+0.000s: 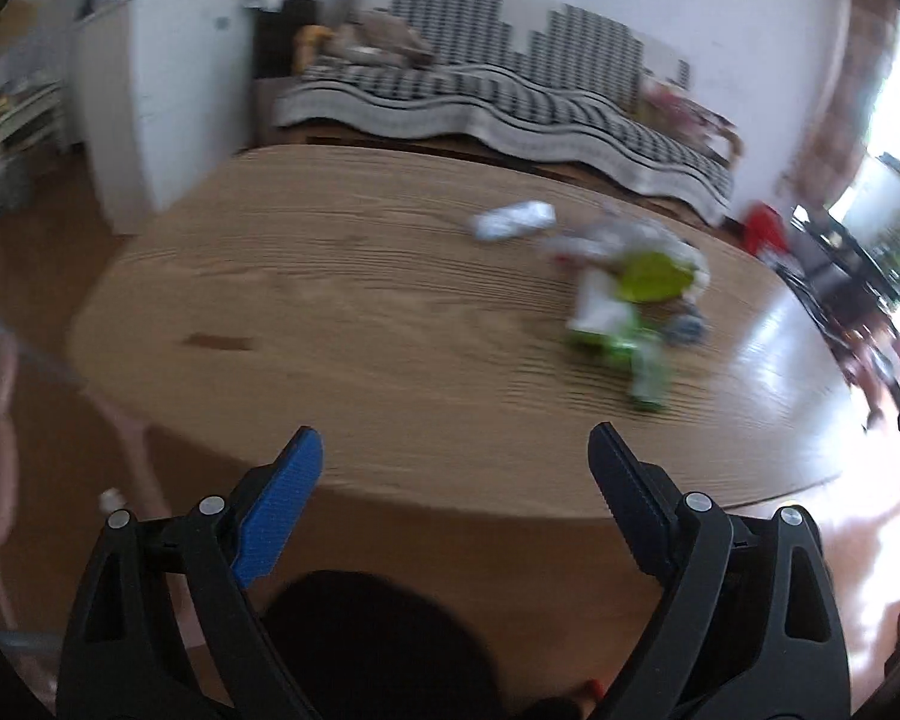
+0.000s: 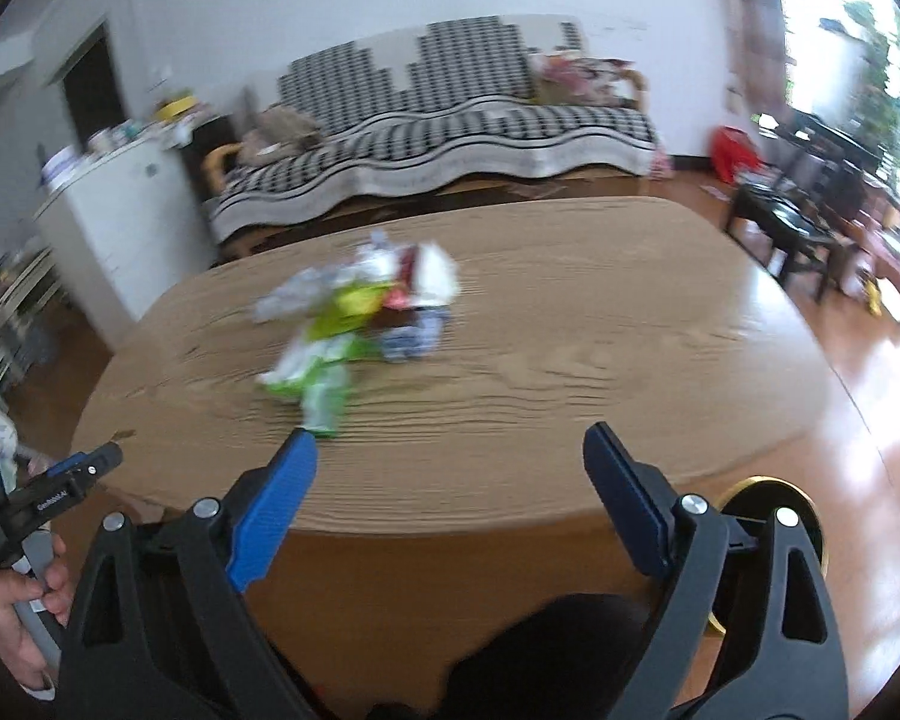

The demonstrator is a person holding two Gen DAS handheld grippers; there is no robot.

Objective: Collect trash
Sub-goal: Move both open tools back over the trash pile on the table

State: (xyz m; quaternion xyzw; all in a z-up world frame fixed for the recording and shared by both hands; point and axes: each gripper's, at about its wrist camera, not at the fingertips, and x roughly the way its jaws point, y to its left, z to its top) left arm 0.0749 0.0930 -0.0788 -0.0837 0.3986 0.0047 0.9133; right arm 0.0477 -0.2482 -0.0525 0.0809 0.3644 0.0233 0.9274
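Both grippers stand with their fingers spread wide and nothing between them, poised at the near edge of the wooden table. From the right gripper, the trash pile lies ahead and a little to the left, its nearest piece, a green-and-white wrapper, ending just beyond the tip of the blue finger. From the left gripper, the same pile sits farther off and well to the right, with a crumpled white-silver scrap lying slightly apart on its far left side. The wrapper's long axis seems to run roughly near-to-far, pointing back toward the right gripper, though motion blur makes the pile's details hard to read. By my judgement the right gripper is the nearer one and needs only a short forward reach, while the left would have to swing across toward the right. No bin or bag can be clearly made out in either view.
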